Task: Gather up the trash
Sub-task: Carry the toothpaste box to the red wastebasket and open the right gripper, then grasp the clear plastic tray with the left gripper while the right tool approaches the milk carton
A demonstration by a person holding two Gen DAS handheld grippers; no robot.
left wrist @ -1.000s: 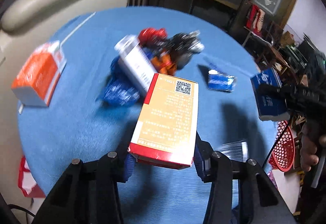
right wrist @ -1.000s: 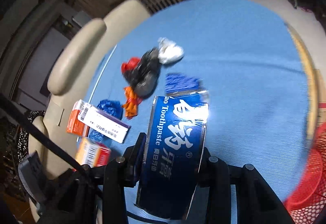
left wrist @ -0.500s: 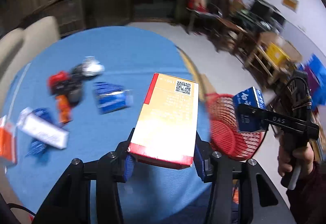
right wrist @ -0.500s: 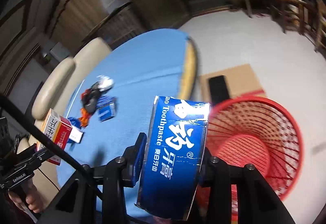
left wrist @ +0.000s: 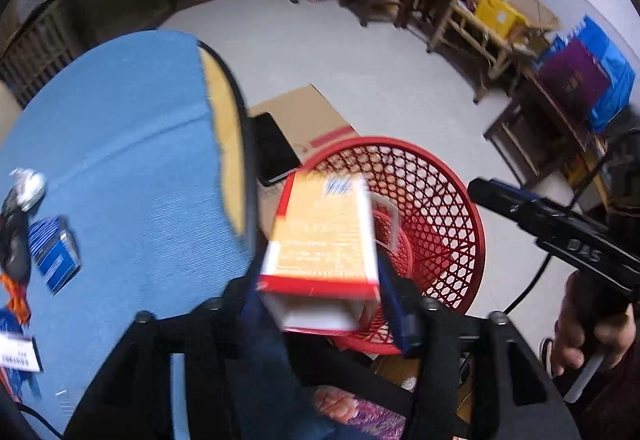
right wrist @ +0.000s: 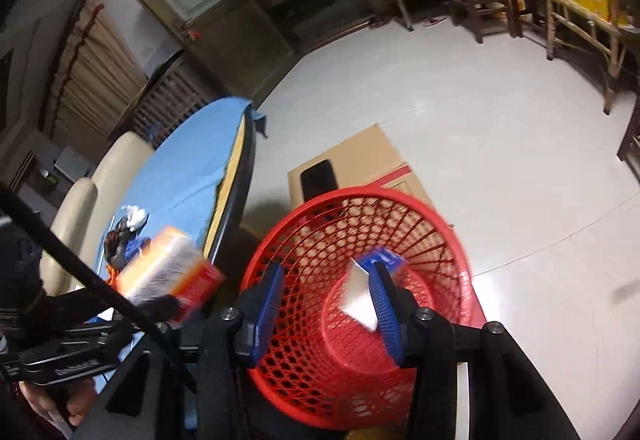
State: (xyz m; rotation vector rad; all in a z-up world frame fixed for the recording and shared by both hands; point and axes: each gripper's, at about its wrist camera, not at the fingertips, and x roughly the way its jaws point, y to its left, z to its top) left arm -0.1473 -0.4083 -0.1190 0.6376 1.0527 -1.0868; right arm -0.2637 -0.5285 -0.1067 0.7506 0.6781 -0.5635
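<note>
Left wrist view, box: an orange-and-red carton (left wrist: 320,240) is seen blurred between the fingers of the left gripper (left wrist: 320,304), above the near rim of the red basket (left wrist: 452,199). Whether it is clamped or slipping free cannot be told.
Left wrist view, table: more trash, such as a small blue packet (left wrist: 54,252), lies on the blue table (left wrist: 120,143).
Left wrist view, risk: the carton could be tipped outside the rim, since it sits over the basket's table-side edge.
Right wrist view, fingers: the right gripper (right wrist: 326,304) is spread wide, with nothing held.
Right wrist view, toothpaste box: a blue-and-white box (right wrist: 370,288) is seen inside the basket, partly covered by one finger.
Right wrist view, hidden: the basket floor is masked by the gripper body, and the carton is smeared by motion.
</note>
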